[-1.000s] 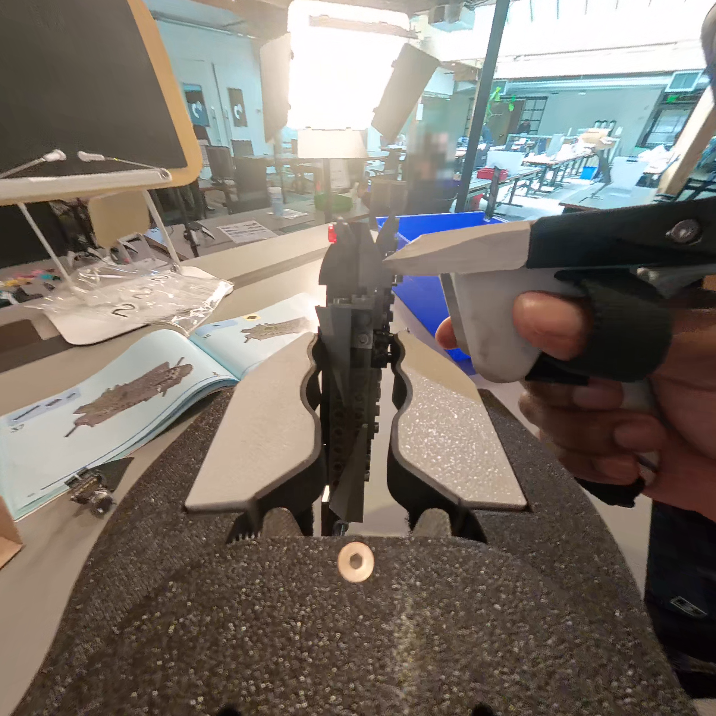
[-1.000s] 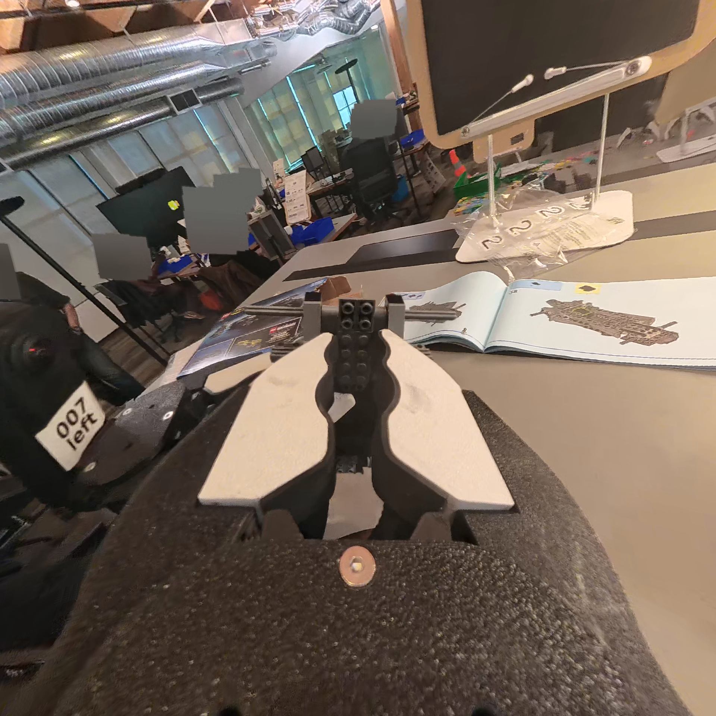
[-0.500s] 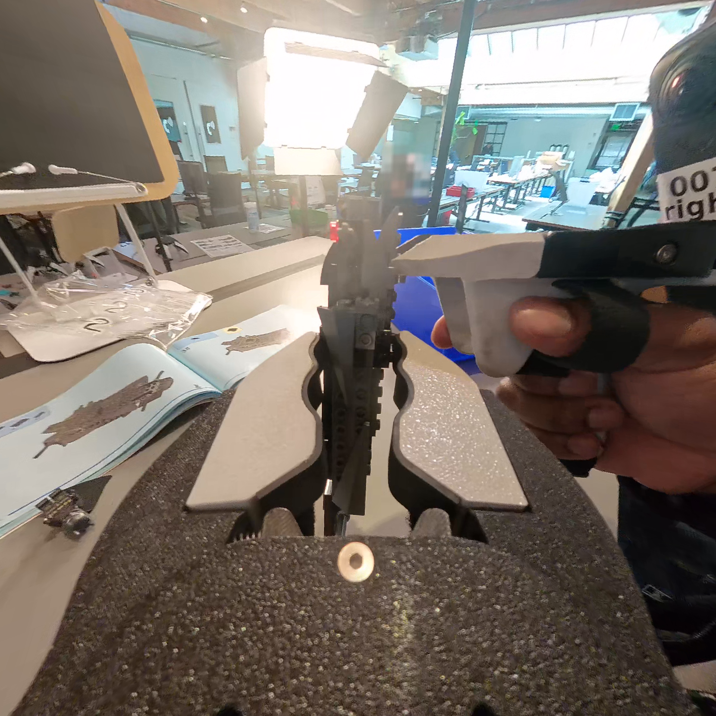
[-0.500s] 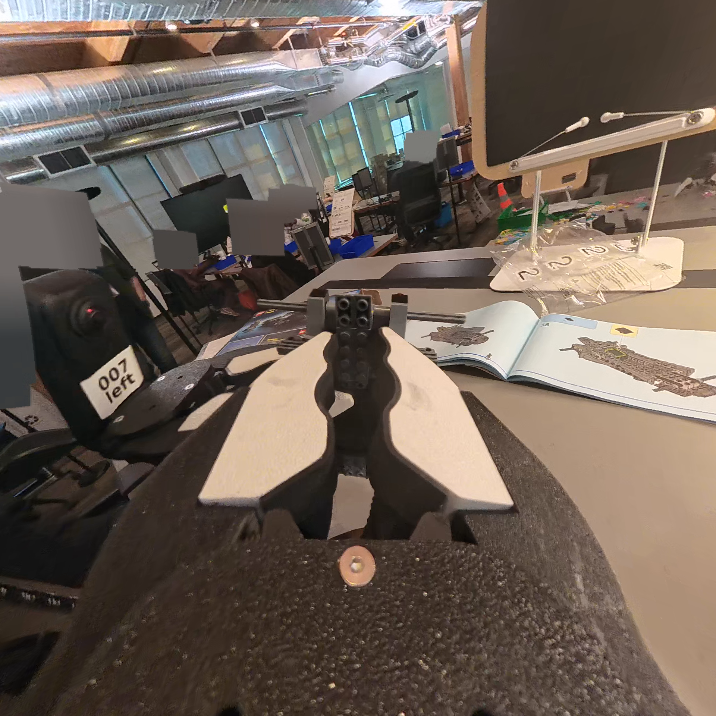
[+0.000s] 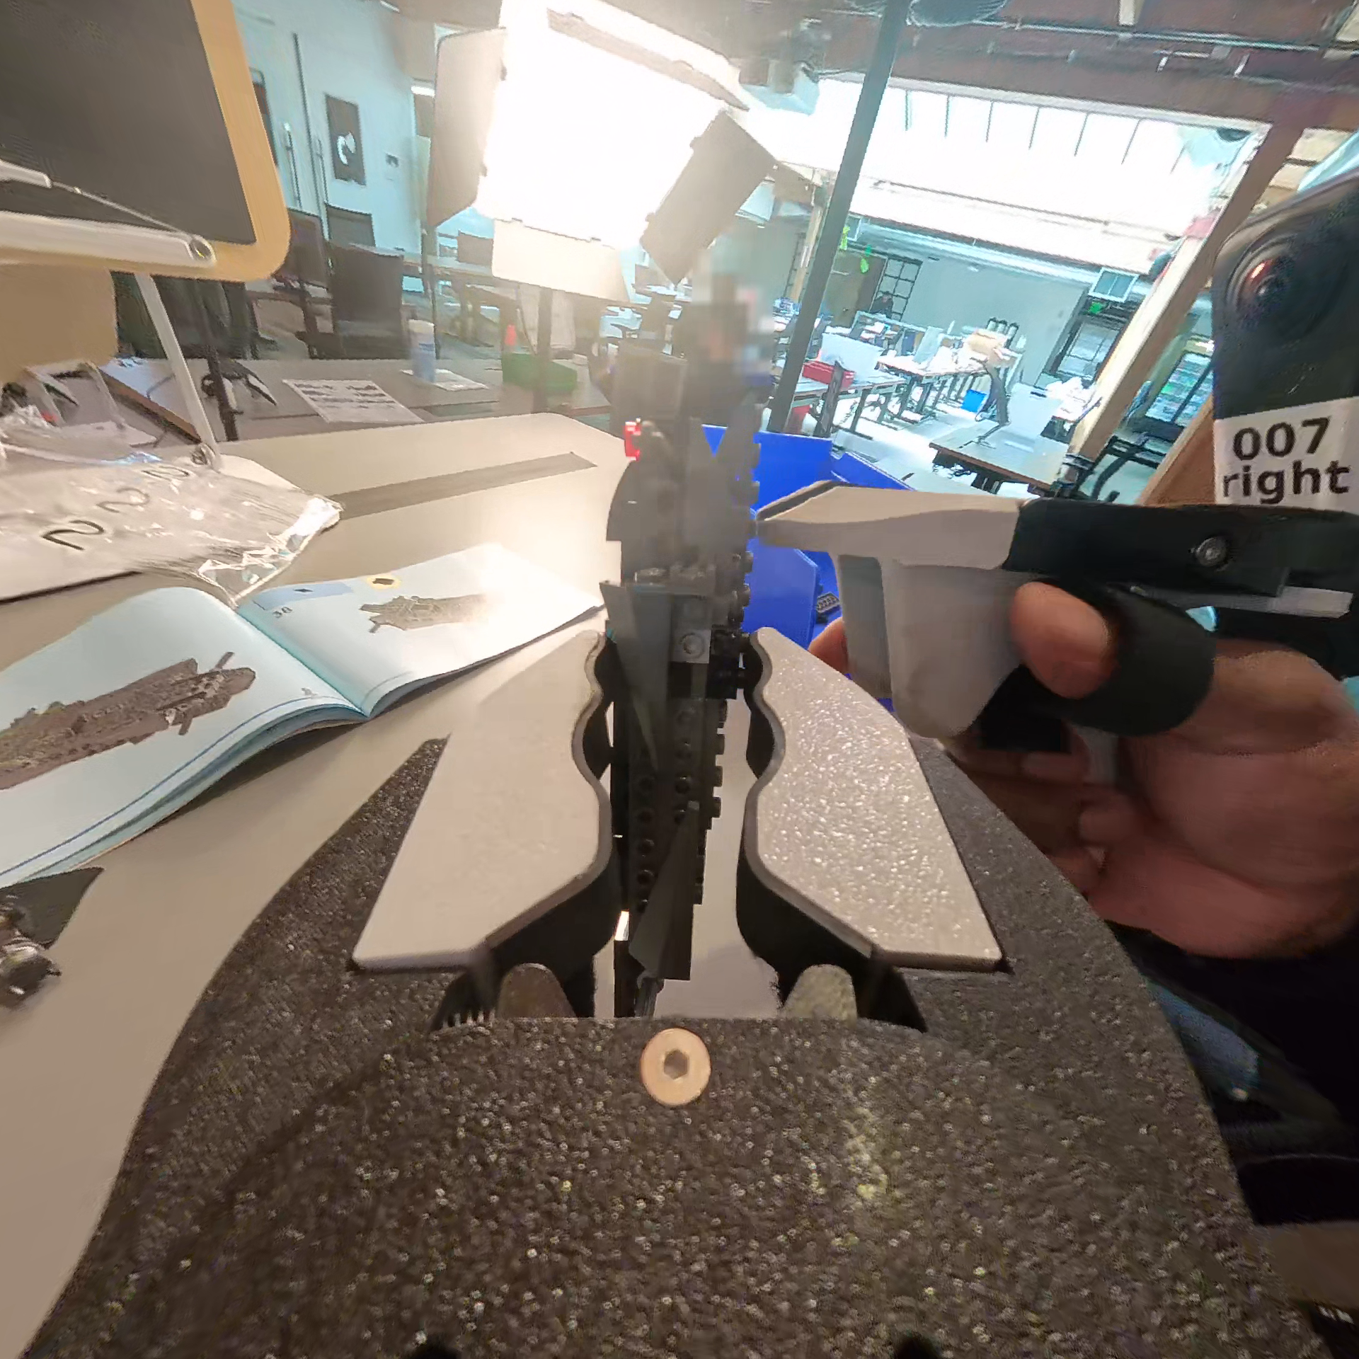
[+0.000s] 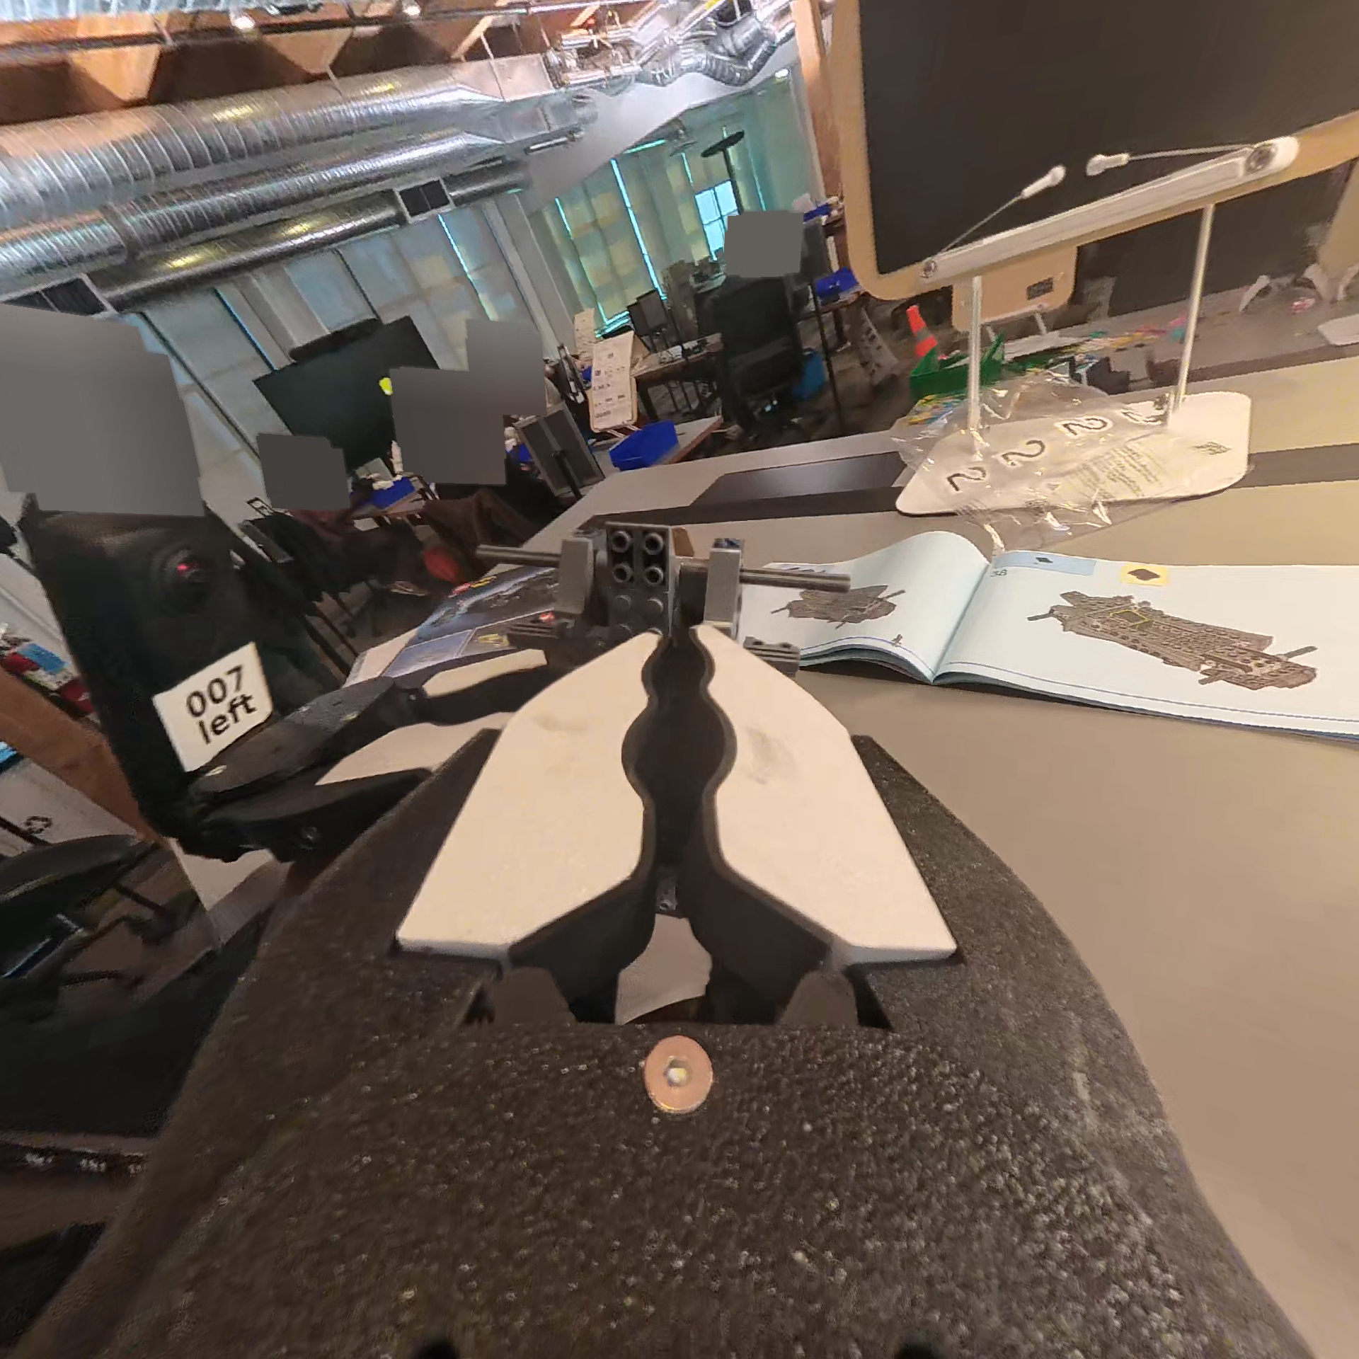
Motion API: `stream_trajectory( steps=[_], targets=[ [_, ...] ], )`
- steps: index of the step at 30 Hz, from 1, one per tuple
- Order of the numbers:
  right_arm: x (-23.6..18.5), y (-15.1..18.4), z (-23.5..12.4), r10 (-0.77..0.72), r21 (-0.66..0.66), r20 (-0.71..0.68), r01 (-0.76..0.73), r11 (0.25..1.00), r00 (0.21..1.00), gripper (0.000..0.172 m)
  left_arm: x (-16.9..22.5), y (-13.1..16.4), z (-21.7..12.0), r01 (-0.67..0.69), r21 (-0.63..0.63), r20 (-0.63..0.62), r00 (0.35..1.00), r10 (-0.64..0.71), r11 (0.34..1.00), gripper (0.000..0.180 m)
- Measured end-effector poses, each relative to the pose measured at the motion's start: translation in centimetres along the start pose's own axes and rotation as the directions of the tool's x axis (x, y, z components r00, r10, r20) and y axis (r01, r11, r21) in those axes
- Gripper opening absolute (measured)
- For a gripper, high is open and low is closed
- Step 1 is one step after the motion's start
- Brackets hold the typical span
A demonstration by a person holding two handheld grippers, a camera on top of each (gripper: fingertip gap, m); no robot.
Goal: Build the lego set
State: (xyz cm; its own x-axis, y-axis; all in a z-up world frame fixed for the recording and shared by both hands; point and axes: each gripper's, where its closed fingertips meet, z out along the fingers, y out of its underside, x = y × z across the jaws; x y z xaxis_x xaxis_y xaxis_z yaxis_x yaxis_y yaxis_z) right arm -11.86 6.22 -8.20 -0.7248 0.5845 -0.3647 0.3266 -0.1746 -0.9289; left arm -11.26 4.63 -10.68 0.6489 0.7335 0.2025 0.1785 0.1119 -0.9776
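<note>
Grey brick model stands upright, clamped between the left gripper pads above the desk. Right gripper has its fingertips together and bare, touching the model's side just under a small brick assembly with a cross axle. An open instruction booklet lies near the desk's far edge, beside a clear plastic bag.
</note>
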Motion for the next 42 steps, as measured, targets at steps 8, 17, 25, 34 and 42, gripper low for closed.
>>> stream_trajectory(
  steps=[8, 17, 25, 34, 42],
  targets=[
    [-0.6, -0.8, 0.1, -0.004, 0.046, 0.006, 0.004, 0.999, 1.000, 0.017, -0.2, -0.4, -0.2, -0.106, 0.019, 0.070, 0.992, 0.104, 0.994, 0.034],
    [-1.0, -1.0, 0.3, 0.002, 0.054, 0.011, -0.003, 0.999, 1.000, 0.020, 0.2, -0.5, 0.0, -0.217, 0.013, 0.115, 0.970, 0.214, 0.976, 0.034],
    [-1.2, -0.9, 0.3, -0.009, 0.080, 0.023, 0.007, 0.997, 1.000, 0.017, 0.1, -0.6, -0.2, -0.247, 0.008, 0.166, 0.956, 0.242, 0.969, 0.034],
    [-0.8, -0.3, 0.4, -0.013, 0.070, -0.031, 0.015, 0.997, 0.999, 0.017, -0.3, -0.2, -0.2, -0.136, 0.026, 0.151, 0.980, 0.130, 0.990, 0.033],
    [-0.4, 0.2, 0.4, -0.005, 0.039, -0.084, 0.008, 0.999, 0.996, 0.017, -0.5, 0.3, -0.1, -0.123, 0.007, 0.155, 0.981, 0.120, 0.992, 0.033]
  ],
)
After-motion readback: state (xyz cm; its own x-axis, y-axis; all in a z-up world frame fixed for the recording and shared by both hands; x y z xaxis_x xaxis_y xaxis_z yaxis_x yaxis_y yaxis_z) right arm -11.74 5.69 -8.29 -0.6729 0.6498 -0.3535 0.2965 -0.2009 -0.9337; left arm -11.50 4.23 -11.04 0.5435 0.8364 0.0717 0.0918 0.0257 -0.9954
